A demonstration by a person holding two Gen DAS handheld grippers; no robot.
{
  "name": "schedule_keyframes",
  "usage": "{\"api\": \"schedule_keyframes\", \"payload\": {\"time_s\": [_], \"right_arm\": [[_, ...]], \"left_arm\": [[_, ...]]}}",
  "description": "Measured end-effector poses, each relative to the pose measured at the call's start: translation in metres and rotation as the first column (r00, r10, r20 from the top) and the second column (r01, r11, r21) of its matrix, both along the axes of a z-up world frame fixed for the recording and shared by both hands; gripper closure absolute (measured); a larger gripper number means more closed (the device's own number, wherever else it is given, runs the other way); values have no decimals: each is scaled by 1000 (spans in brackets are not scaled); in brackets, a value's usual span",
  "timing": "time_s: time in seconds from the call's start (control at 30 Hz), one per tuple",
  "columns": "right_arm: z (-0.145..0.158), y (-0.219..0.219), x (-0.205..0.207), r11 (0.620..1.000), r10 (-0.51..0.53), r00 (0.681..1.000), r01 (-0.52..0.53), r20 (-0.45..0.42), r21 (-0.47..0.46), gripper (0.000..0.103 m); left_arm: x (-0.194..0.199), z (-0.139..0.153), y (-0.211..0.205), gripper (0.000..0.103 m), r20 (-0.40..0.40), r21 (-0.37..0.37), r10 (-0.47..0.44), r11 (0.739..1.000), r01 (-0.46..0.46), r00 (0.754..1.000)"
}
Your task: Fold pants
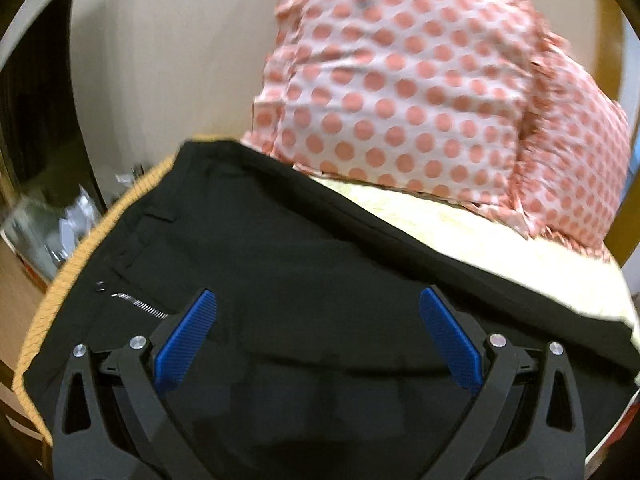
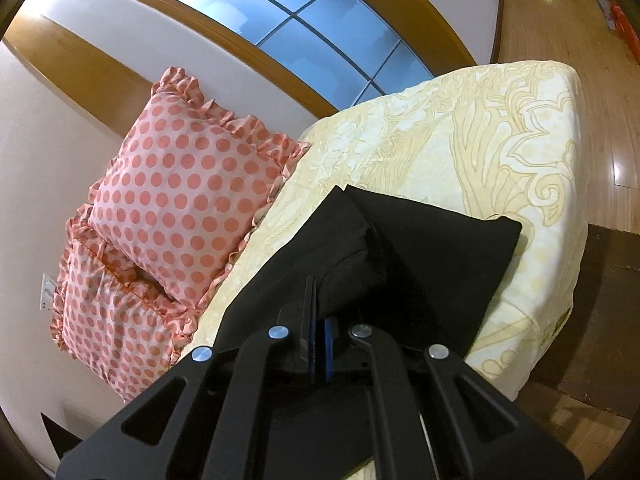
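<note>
Black fabric fills the lower half of both views: the pants (image 1: 304, 248) lie spread on the bed (image 2: 460, 128), over its cream patterned cover, waistband end with the zipper (image 1: 140, 304) at lower left of the left wrist view, leg ends toward the centre-right of the right wrist view. Right claw (image 2: 318, 312) is clamped tight, blue pads together, pinching a raised ridge of the pants cloth just ahead of the fingertips; fabric bunches and lifts there. Left claw (image 1: 318, 316) stands wide open above the upper part of the pants, pads well apart, nothing between them; can't tell if the tips touch the cloth. Polka-dot pillows (image 2: 180, 200) sit at the left of the right view, just beside the pants' edge, and fill the upper right of the left view. Read: start of a fold, one side gripped, the other not yet. Next move likely needs the left claw to close on a matching edge near the waistband so both ends lift evenly, then carry the cloth over itself. Risk: single-sided pull skews the fold or drags the pants toward the pillows.
</note>
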State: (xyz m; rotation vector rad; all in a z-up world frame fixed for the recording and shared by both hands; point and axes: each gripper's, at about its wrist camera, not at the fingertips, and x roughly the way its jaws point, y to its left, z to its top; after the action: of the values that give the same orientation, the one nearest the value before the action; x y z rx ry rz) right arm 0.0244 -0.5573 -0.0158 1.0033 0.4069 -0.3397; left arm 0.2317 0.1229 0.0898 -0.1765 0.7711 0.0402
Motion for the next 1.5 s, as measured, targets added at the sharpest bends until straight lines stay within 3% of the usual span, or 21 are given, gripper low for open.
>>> {"api": "schedule_keyframes", "payload": {"time_s": [0.17, 0.4, 0.53, 0.57, 0.63, 0.7, 0.77, 0.9, 1.03, 1.17, 1.37, 1.5], "right_arm": [[0, -1, 3, 1000, 6, 1000, -6, 1, -3, 100], [0, -3, 7, 1000, 21, 1000, -21, -24, -18, 100], [2, -3, 11, 998, 31, 999, -33, -40, -49, 100], [2, -3, 13, 998, 32, 999, -35, -44, -57, 100], [3, -2, 15, 997, 32, 998, -35, -48, -72, 100], [3, -1, 17, 996, 34, 998, -37, -48, -80, 100], [4, -2, 19, 996, 38, 998, -41, -41, -80, 100], [9, -7, 20, 995, 41, 999, -44, -27, -89, 100], [18, -15, 20, 995, 34, 999, -34, -2, -95, 100], [27, -22, 19, 993, 32, 999, -31, 7, -113, 100], [22, -32, 6, 996, 20, 1000, -19, 9, -88, 100], [9, -37, -2, 999, 15, 1000, -15, 1, -44, 100]], "left_arm": [[67, -5, 26, 11, -105, -130, 39, 990, -53, 994], [164, -23, 48, 17, -216, -77, 194, 974, -215, 957], [195, -41, 68, 25, -285, -128, 260, 944, -305, 923], [201, -46, 72, 30, -305, -139, 270, 936, -323, 913], [204, -53, 79, 51, -322, -182, 269, 923, -339, 908], [199, -57, 85, 90, -313, -236, 276, 904, -356, 909], [187, -55, 90, 93, -298, -276, 290, 885, -373, 909], [146, -20, 82, 95, -197, -200, 278, 928, -316, 940], [66, 24, 83, 94, -72, -220, 225, 947, -236, 972], [-29, 39, 86, 93, 25, -181, 216, 961, -208, 976], [-150, 2, 88, 92, 68, -177, 261, 953, -246, 963], [-187, -40, 84, 92, 36, -163, 292, 945, -282, 956]]}}
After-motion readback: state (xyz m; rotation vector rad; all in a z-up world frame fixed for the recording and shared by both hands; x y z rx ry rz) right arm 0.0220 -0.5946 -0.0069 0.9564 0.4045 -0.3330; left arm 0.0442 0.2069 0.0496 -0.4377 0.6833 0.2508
